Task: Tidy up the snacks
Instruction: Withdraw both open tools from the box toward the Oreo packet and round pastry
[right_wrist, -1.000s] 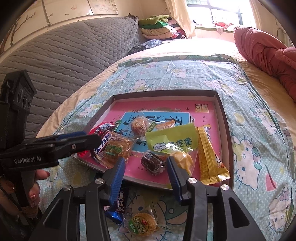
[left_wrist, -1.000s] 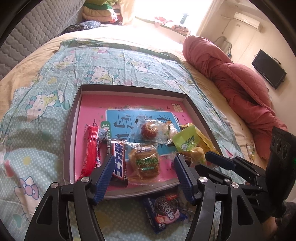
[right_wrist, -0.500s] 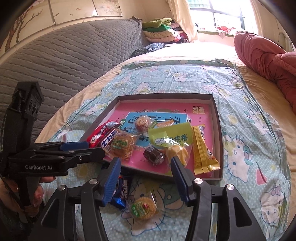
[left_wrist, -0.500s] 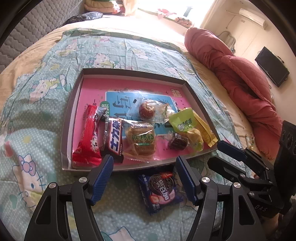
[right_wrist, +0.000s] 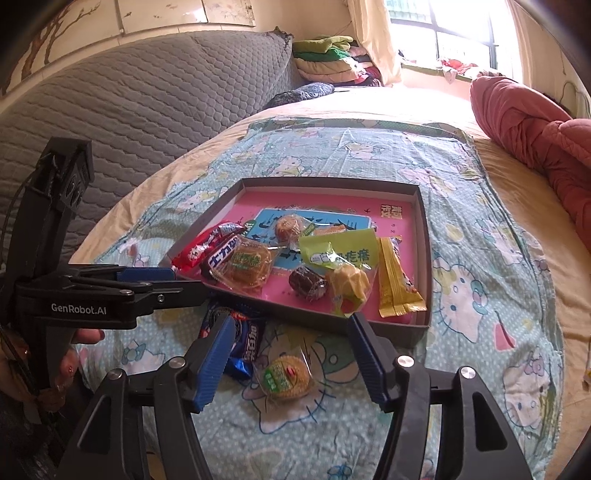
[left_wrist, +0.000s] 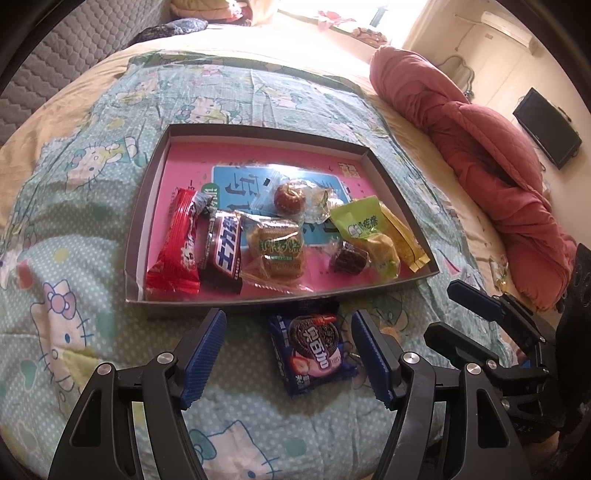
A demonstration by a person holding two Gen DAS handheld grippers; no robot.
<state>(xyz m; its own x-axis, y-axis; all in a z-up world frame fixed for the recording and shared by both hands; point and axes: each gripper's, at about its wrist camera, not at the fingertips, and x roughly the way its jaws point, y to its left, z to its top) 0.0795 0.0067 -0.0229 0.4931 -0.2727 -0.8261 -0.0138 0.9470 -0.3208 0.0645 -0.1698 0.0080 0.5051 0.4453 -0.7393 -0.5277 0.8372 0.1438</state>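
Left claw (left_wrist: 286, 360) apart and empty above the blue cookie packet (left_wrist: 312, 352) on the bed, right claw (right_wrist: 290, 363) just opened wider, empty, over a round cake packet (right_wrist: 286, 376), snack tray (left_wrist: 142, 229) just beyond

You face a bed (right_wrist: 461, 122) with a grey quilted headboard (right_wrist: 147, 99); bright window (right_wrist: 454, 33) beyond, red duvet (left_wrist: 480, 147) at right, TV (left_wrist: 546, 127) on the wall.

Black claw (left_wrist: 288, 354) frames, ribbed blue pads (left_wrist: 205, 356), silver screws, "GenRobot.AI" lettering.
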